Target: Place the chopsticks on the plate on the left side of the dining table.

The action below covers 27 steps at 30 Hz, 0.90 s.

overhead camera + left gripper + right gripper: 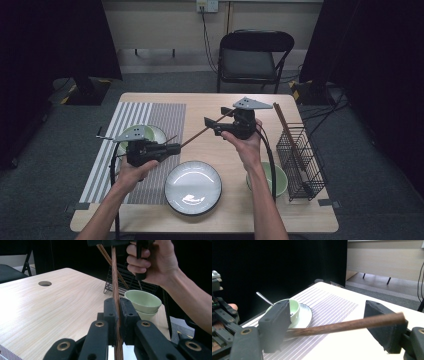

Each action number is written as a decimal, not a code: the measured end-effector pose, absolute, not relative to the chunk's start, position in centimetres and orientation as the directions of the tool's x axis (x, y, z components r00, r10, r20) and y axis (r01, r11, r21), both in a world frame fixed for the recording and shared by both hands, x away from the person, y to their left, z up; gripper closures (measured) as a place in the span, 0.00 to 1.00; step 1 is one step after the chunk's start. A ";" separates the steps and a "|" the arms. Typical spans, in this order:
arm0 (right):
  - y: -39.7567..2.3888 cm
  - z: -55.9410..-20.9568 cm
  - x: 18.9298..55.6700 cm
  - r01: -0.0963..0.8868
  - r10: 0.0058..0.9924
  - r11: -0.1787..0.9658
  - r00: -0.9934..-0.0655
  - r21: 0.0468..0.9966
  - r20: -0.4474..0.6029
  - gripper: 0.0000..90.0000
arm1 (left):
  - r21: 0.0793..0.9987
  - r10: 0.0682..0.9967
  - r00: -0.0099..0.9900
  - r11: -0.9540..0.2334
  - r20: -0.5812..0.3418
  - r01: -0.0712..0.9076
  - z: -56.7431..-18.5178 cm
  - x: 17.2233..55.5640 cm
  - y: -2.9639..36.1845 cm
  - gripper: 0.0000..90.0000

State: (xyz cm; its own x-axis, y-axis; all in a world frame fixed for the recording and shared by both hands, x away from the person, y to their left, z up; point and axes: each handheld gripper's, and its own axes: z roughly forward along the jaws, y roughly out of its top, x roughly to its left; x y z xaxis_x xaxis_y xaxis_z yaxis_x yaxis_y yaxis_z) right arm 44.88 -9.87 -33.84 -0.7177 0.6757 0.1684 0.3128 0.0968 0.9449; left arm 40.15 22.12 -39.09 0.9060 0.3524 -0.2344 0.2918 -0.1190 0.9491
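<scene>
Above the table's middle, a brown chopstick (202, 131) spans both tools. The left gripper (172, 148) has its jaws clamped tight on the near-left end; the right gripper (212, 125) has its jaws spread wide around the stick's far part, with no pad pressing on it. For a clean handover, close the right pads squarely across the shaft before the left lets go. The stick is slim, round wood with fine grain; the pads are matte black blocks. A wire rack (300, 160) stands right.
</scene>
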 end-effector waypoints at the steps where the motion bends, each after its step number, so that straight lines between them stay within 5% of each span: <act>1: -9.9 -34.0 44.9 0.316 0.675 0.095 -0.717 0.944 0.172 0.24 | 0.949 0.353 0.906 -0.121 -0.233 0.291 -39.1 40.1 22.2 0.94; 27: -9.3 -35.6 45.1 0.341 0.678 0.131 -0.716 0.931 0.168 0.24 | 0.945 0.382 0.892 -0.116 -0.241 0.305 -39.3 39.8 23.3 0.94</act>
